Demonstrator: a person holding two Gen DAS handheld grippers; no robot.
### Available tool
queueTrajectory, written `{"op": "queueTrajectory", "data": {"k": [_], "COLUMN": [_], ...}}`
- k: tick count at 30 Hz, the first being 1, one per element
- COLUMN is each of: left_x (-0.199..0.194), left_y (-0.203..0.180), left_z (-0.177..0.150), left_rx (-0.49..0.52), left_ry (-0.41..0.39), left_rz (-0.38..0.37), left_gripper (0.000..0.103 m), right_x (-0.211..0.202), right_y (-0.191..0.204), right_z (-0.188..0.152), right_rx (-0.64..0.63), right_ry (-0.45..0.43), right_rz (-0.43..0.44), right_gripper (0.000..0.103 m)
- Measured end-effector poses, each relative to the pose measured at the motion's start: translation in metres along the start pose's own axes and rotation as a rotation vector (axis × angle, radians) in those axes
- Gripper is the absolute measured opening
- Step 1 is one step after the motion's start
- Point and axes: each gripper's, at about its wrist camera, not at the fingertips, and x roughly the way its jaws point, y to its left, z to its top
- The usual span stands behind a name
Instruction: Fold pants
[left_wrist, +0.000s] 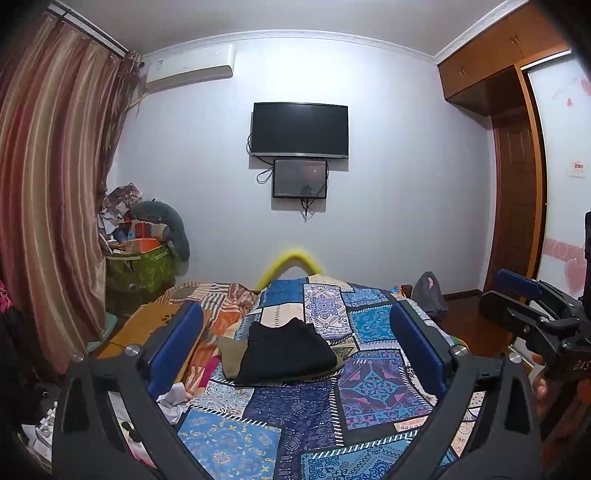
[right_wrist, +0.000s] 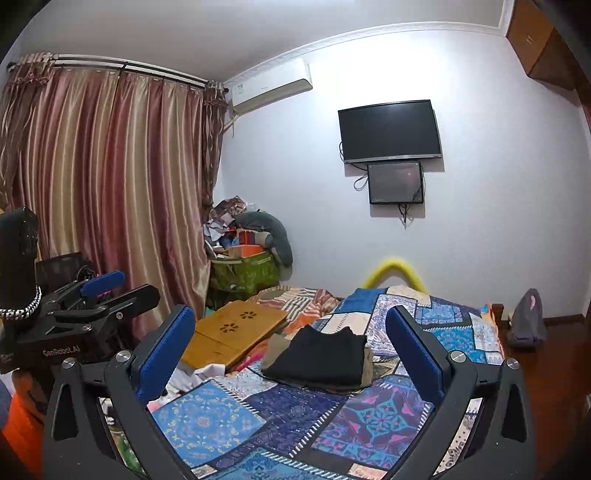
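Folded black pants (left_wrist: 286, 350) lie on top of an olive-tan garment (left_wrist: 231, 356) on the blue patchwork bed cover (left_wrist: 295, 424). They also show in the right wrist view (right_wrist: 321, 356). My left gripper (left_wrist: 295, 347) is open and empty, held above the bed short of the pants. My right gripper (right_wrist: 291, 349) is open and empty, also short of the pants. The right gripper shows at the right edge of the left wrist view (left_wrist: 517, 295). The left gripper shows at the left of the right wrist view (right_wrist: 110, 291).
A wooden lap tray (right_wrist: 232, 332) lies on the bed's left side beside striped bedding (right_wrist: 295, 299). A green basket of clutter (right_wrist: 243, 266) stands by the curtains (right_wrist: 110, 184). A TV (left_wrist: 300, 129) hangs on the far wall. A grey bag (right_wrist: 526, 321) sits on the floor at right.
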Motion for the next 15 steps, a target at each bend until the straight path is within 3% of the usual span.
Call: {"op": "queueTrajectory", "data": {"k": [15], "left_x": [-0.0007], "left_y": [-0.0052], "left_z": [-0.0015], "left_rx": [0.019], "left_ry": [-0.001], "left_rz": [-0.017], "left_gripper": [0.102], "right_x": [-0.0046], "right_y": [-0.0039], "right_z": [0.0023], "right_rx": [0.012], "right_ry": [0.004], "right_rz": [-0.019], "right_gripper": [0.103]}}
